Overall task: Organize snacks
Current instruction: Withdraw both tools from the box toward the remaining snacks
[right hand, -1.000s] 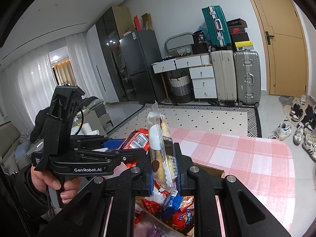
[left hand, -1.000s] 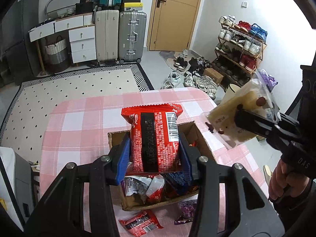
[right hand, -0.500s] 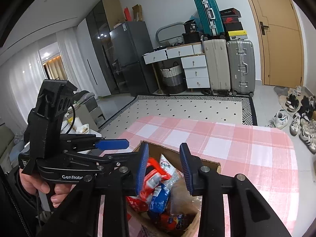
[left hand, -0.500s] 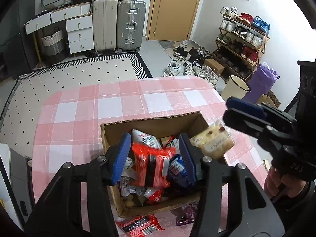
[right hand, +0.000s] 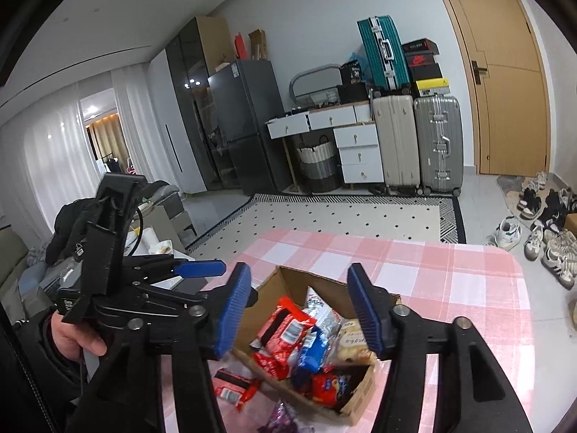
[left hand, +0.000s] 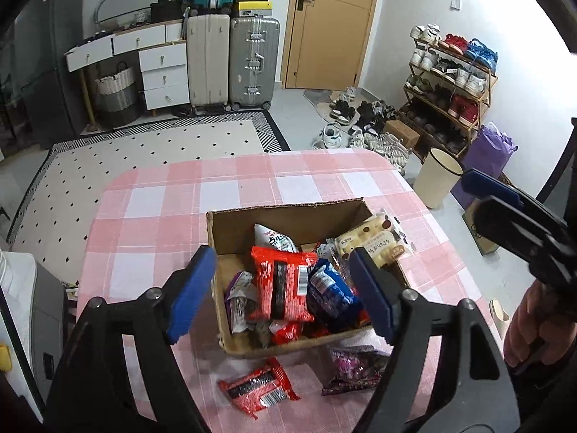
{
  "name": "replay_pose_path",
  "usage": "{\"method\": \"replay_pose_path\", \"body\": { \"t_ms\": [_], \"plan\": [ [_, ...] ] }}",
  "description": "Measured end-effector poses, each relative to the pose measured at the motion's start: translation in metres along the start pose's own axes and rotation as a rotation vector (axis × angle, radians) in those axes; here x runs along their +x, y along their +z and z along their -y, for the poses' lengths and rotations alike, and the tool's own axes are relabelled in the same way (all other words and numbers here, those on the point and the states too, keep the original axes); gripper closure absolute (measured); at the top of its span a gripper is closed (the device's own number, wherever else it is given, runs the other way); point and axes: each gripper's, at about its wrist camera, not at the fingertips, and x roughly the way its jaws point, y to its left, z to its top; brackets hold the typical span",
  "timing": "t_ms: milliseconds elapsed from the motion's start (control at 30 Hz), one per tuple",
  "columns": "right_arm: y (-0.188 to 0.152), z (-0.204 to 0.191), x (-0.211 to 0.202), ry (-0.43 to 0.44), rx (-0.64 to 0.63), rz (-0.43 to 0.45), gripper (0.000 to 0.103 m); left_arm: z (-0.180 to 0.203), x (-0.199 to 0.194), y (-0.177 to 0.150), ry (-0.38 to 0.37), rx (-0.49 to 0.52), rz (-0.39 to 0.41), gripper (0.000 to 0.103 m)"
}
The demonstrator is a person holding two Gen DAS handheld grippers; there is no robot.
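Observation:
A cardboard box full of snack packets stands on the pink check table. A red packet lies on top of the pile inside. A cream cake packet rests on the box's right rim. My left gripper hangs above the box, its jaws opening and nothing between them. My right gripper is also over the box, jaws opening and empty. In front of the box a second red packet and a purple packet lie on the cloth.
A cream waste bin and a purple bag stand on the floor by the table's right edge. Beyond them are a shoe rack and loose shoes. A grey seat sits at the table's left.
The left gripper let go of the red packet and the right gripper let go of the cream cake packet. Both packets now lie in the box, and both pairs of jaws have spread wider.

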Motion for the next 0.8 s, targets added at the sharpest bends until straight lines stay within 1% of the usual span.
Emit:
{"method": "replay_pose_path", "body": {
  "t_ms": [100,167,300,400,500,600,700,733,800],
  "plan": [
    [-0.004,-0.008,-0.013,-0.001,-0.011,0.011,0.041,-0.001,-0.013,-0.008,0.014,-0.011,0.008,0.023],
    [-0.008,-0.014,-0.023,-0.002,-0.015,0.019,0.041,-0.002,-0.023,-0.015,0.015,-0.022,0.018,0.023],
    [-0.015,-0.027,-0.041,-0.005,-0.022,0.039,0.028,-0.004,-0.043,-0.024,0.031,-0.033,0.026,0.022],
    [-0.021,-0.034,-0.051,-0.011,-0.024,0.043,0.027,-0.004,-0.064,-0.034,0.037,-0.04,0.05,0.019],
    [-0.028,-0.043,-0.061,-0.018,-0.028,0.046,0.026,-0.005,-0.081,-0.04,0.038,-0.039,0.068,0.019],
    [-0.035,-0.05,-0.071,-0.022,-0.023,0.054,0.02,-0.004,-0.097,-0.049,0.043,-0.04,0.086,0.018],
    [-0.042,-0.057,-0.08,-0.024,-0.02,0.062,0.019,-0.004,-0.111,-0.056,0.044,-0.046,0.099,0.018],
    [-0.045,-0.059,-0.084,-0.025,-0.016,0.067,0.018,-0.005,-0.116,-0.06,0.045,-0.05,0.103,0.018],
    [-0.05,-0.063,-0.089,-0.03,-0.013,0.07,0.015,-0.006,-0.123,-0.067,0.053,-0.057,0.106,0.014]
  ]
}}
